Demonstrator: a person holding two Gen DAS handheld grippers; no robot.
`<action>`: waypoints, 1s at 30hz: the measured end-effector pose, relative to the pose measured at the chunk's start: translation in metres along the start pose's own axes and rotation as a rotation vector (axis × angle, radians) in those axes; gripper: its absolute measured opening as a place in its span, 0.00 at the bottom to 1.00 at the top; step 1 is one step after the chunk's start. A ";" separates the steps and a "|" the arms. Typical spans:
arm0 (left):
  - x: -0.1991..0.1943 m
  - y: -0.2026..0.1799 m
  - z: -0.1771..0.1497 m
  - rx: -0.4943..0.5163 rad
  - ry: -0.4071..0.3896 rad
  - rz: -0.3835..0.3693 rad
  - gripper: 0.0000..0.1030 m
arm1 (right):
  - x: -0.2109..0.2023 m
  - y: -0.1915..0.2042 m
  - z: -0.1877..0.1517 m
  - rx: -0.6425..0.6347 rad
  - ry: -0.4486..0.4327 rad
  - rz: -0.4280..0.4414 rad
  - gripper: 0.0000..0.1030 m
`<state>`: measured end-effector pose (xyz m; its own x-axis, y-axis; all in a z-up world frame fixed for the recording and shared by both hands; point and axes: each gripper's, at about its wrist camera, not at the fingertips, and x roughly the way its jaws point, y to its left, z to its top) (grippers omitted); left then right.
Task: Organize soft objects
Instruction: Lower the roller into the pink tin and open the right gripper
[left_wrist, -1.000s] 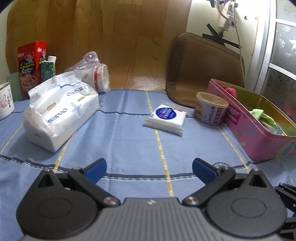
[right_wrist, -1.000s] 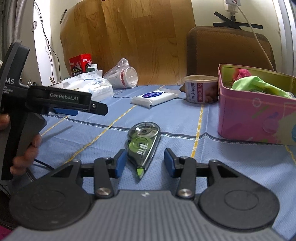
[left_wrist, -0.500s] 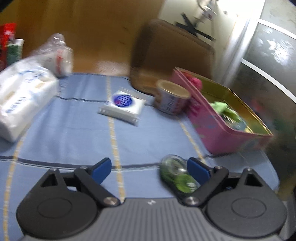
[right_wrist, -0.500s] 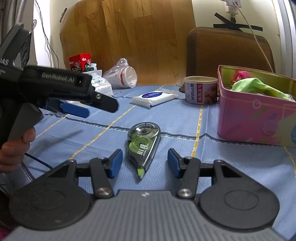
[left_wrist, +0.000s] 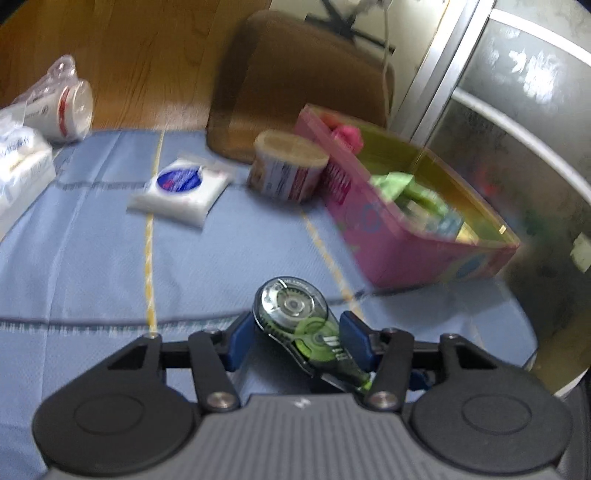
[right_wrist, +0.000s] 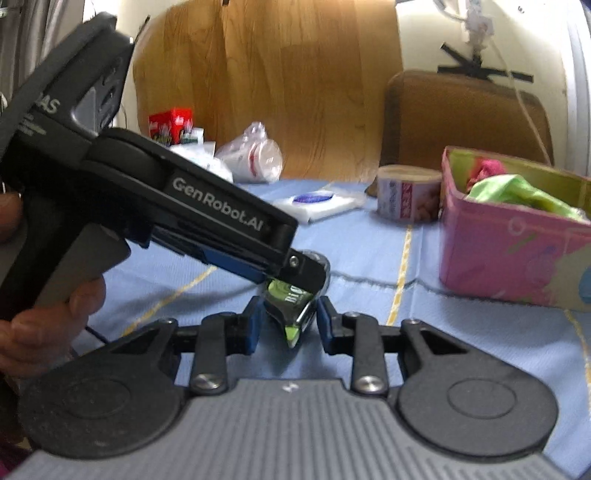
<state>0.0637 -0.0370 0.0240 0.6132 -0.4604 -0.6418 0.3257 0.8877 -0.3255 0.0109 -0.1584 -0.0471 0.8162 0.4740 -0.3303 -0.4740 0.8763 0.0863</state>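
Note:
A green and clear correction tape dispenser lies on the blue cloth between the blue pads of my left gripper. Its jaws are closing and both pads touch the dispenser's sides. In the right wrist view the left gripper reaches in from the left over the dispenser. My right gripper is closing around the dispenser's pointed end, with small gaps still at its pads. Green cloth and a pink soft item lie in the pink tin. A flat white tissue pack lies farther back.
A round can stands beside the tin's far end. A large white tissue bag and bagged cups sit at the back left, near a red box. A brown chair back stands behind. A hand holds the left gripper.
The left gripper swung right and came down over the dispenser, and its jaws narrowed from wide open onto it. The right jaws narrowed too. The dispenser now sits tilted.

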 end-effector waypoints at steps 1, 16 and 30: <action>-0.004 -0.004 0.005 0.007 -0.021 -0.010 0.49 | -0.002 -0.001 0.002 0.001 -0.017 -0.005 0.33; 0.036 -0.107 0.089 0.257 -0.113 -0.111 0.50 | -0.031 -0.070 0.044 0.029 -0.211 -0.231 0.32; 0.126 -0.135 0.116 0.223 -0.046 -0.026 0.58 | 0.005 -0.168 0.051 0.181 -0.168 -0.422 0.35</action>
<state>0.1800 -0.2157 0.0676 0.6334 -0.4875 -0.6009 0.4898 0.8538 -0.1765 0.1118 -0.2992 -0.0152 0.9739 0.0684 -0.2163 -0.0373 0.9888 0.1445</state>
